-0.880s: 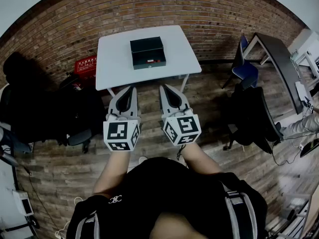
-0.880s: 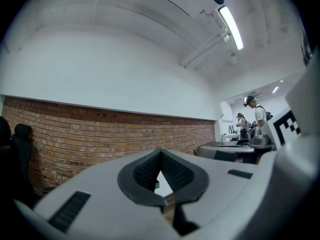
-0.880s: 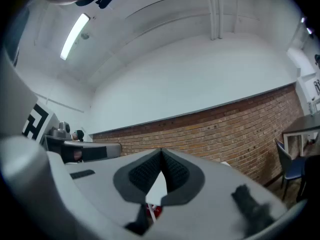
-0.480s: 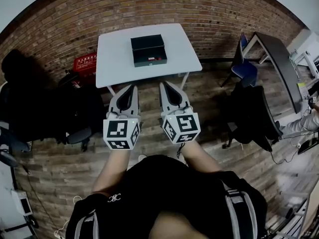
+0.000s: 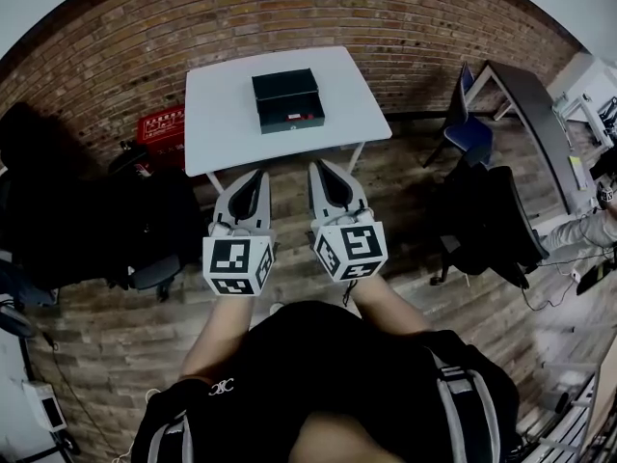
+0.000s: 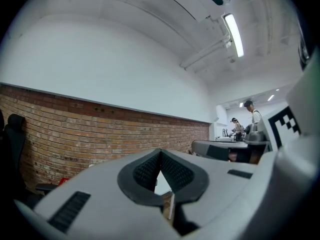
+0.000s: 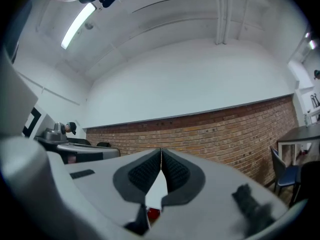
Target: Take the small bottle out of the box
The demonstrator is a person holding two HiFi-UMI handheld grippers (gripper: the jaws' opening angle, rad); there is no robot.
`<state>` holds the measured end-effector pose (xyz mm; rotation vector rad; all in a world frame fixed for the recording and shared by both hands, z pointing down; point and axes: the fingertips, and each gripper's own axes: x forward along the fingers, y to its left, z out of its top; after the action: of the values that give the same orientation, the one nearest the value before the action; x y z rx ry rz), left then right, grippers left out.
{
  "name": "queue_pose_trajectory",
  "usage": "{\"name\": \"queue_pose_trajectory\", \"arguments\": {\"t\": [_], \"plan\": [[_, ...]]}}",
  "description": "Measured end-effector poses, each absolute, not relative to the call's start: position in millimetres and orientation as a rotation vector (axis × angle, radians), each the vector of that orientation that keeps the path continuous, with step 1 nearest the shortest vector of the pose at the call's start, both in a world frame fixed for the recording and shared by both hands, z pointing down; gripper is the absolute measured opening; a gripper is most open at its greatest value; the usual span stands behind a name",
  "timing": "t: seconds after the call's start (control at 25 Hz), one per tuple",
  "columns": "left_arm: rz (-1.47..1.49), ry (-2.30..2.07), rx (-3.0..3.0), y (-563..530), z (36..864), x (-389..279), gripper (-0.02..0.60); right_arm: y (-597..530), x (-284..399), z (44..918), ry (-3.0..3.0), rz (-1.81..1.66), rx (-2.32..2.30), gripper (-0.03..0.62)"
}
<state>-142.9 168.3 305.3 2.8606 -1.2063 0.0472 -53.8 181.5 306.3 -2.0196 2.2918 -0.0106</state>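
Note:
An open black box [image 5: 287,100] sits on the white table [image 5: 222,114] by the brick wall in the head view. Something small and red [image 5: 307,118] shows at the box's front right; I cannot tell if it is the bottle. My left gripper [image 5: 258,173] and right gripper [image 5: 316,168] are held side by side over the wooden floor, short of the table's near edge and pointing at it. Both are shut and empty. In the left gripper view the pads [image 6: 150,170] meet at the tip. The right gripper view shows the same, pads [image 7: 172,170] pressed together.
A red crate [image 5: 166,123] stands on the floor left of the table. Black chairs [image 5: 145,230] crowd the left. A black chair [image 5: 492,225], a blue chair [image 5: 472,128] and a dark desk [image 5: 535,114] stand to the right. A person [image 5: 590,237] is at the right edge.
Almost nothing. The head view has shifted slightly, and both grippers stay shut in the same place short of the table.

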Motion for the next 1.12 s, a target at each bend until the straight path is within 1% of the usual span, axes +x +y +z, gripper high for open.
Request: {"name": "queue_pose_trajectory", "arguments": {"t": [0.48, 0.88, 1.12], "plan": [[0.063, -1.086, 2.900, 145, 322, -166, 0.003, 161, -87, 319, 2.271, 0.016, -2.103, 0.031], [0.067, -1.085, 2.912, 120, 324, -167, 0.003, 135, -82, 316, 2.254, 0.056, -2.101, 0.031], [0.059, -1.118, 2.906, 91, 327, -148, 0.003, 100, -64, 314, 2.263, 0.057, -2.040, 0.031]]}}
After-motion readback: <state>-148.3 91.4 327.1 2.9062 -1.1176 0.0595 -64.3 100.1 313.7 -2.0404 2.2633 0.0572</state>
